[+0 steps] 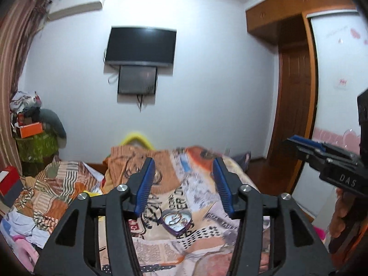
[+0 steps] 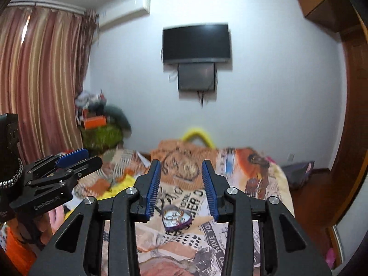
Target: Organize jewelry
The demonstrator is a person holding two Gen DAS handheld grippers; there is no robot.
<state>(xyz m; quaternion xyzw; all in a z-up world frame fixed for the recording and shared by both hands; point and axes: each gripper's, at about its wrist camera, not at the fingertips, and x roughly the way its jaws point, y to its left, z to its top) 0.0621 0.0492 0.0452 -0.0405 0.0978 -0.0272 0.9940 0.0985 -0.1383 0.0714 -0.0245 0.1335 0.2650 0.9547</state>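
Left gripper (image 1: pixel 184 168) and right gripper (image 2: pixel 181 170) hover level, fingers spread apart.

Right tongs (image 1: pixel 296 143) read "DAS"; left tongs (image 2: pixel 76 157) "GenRobot.AI".

Both wrist views face bed (image 1: pixel 184 248), TV (image 2: pixel 196 42).

heart-shaped box (image 1: pixel 176 222) contents too small to identify, far bedding (image 2: pixel 184 154) blurred
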